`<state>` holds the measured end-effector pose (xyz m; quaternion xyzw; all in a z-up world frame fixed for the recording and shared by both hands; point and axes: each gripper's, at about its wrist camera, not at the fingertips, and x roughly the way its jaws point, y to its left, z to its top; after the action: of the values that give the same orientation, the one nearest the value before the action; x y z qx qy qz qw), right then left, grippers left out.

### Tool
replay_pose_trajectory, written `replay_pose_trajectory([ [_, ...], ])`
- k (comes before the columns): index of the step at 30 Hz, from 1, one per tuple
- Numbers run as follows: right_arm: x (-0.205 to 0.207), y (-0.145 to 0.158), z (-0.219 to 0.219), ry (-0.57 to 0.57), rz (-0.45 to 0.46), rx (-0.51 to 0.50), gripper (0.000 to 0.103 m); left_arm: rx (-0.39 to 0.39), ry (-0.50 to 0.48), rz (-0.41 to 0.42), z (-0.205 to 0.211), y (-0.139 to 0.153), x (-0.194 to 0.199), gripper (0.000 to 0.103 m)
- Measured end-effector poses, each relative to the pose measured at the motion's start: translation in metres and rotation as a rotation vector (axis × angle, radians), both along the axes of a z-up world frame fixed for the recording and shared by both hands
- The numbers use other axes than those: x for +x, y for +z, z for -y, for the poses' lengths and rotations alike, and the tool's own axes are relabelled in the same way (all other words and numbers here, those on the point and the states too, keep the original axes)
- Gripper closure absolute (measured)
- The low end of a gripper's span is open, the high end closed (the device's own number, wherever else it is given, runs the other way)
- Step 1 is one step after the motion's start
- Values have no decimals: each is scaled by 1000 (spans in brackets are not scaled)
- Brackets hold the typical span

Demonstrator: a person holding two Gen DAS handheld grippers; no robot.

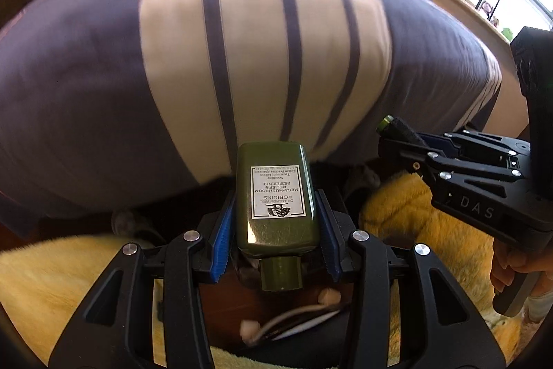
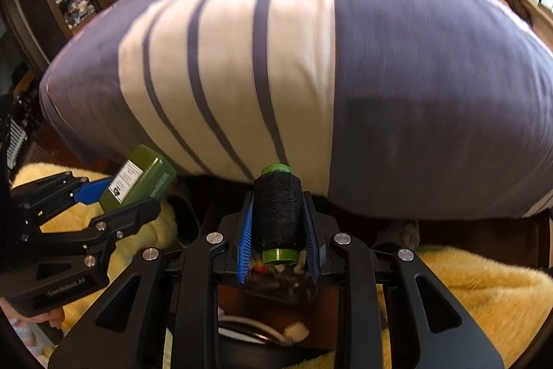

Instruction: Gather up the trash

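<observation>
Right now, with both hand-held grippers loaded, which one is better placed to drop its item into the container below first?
Hard to separate. The left hand-held gripper holds the green bottle, the right the black thread spool. Each hangs over a dark opening with white scraps. Slight lean: right, since the spool looks smaller.

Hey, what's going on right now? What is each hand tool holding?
Left tool shut on green rectangular lotion bottle. Right tool shut on black thread spool with green ends. Both held over yellow fluffy blanket, striped bed ahead. No bin in view.
</observation>
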<state>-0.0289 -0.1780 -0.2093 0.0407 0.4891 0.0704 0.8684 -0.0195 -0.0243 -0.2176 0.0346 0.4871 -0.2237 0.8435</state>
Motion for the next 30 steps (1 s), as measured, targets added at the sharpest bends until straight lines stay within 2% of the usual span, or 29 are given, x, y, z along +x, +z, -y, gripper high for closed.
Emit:
replay_pose_trajectory([
  [7,4,-39,-3,-9,-95,1,76,27,-15,-115,6,-48,11,61],
  [15,25,-78,-5,-25,-219,76,76,45,-28,-236,11,-90,31,61],
  [23,37,-86,2,-39,-250,93,74,61,-20,-285,16,-103,38,61],
  [25,38,-85,1,-44,-249,86,74,66,-11,-285,15,-104,39,56],
  [26,38,-85,1,-46,-247,83,73,69,-5,-283,14,-104,38,52],
  [28,39,-84,2,-57,-240,80,56,71,3,-277,12,-101,38,48],
  [30,38,-80,4,-72,-228,84,56,70,10,-269,10,-98,38,47],
])
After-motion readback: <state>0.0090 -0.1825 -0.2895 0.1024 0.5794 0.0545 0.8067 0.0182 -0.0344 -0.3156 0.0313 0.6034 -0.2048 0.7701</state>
